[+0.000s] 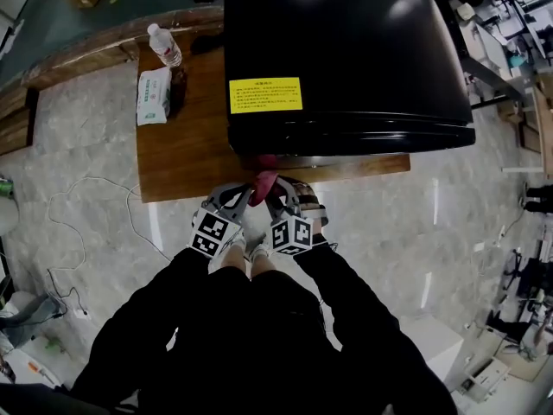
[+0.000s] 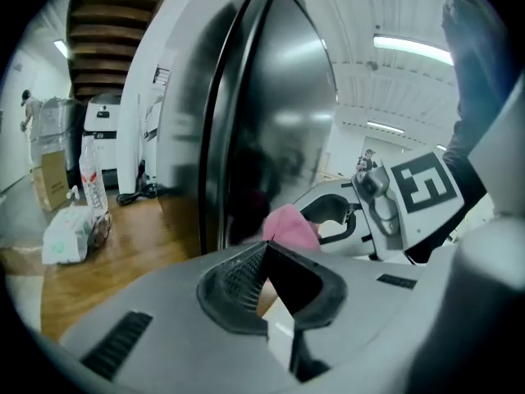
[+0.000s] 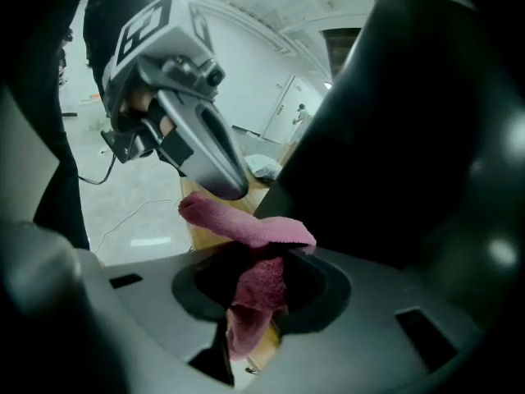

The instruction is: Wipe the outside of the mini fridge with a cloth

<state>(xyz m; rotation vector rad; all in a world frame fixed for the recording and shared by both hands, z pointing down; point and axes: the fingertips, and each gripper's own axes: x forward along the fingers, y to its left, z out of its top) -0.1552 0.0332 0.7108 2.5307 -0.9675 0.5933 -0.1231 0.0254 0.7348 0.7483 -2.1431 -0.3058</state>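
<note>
- The mini fridge (image 1: pixel 346 50), glossy black with rounded edges, fills the upper right of the head view and stands on a wooden table (image 1: pixel 181 162). I'd say wiping has barely started.
- The right gripper (image 3: pixel 261 273), at lower centre, clamps the cloth (image 3: pixel 246 224), a fuzzy pink terry bunched against the fridge's front.
- The left gripper (image 2: pixel 264 253) has its ribbed jaws closed tip to tip, with the cloth just beyond them.
- Next, I'd guess: press the cloth flat and sweep it across the door.

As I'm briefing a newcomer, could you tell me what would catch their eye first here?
A big black fridge with a yellow label stands on the wooden table. At its front edge the right gripper is shut on a pink cloth, with the left gripper close beside it, shut and empty.
</note>
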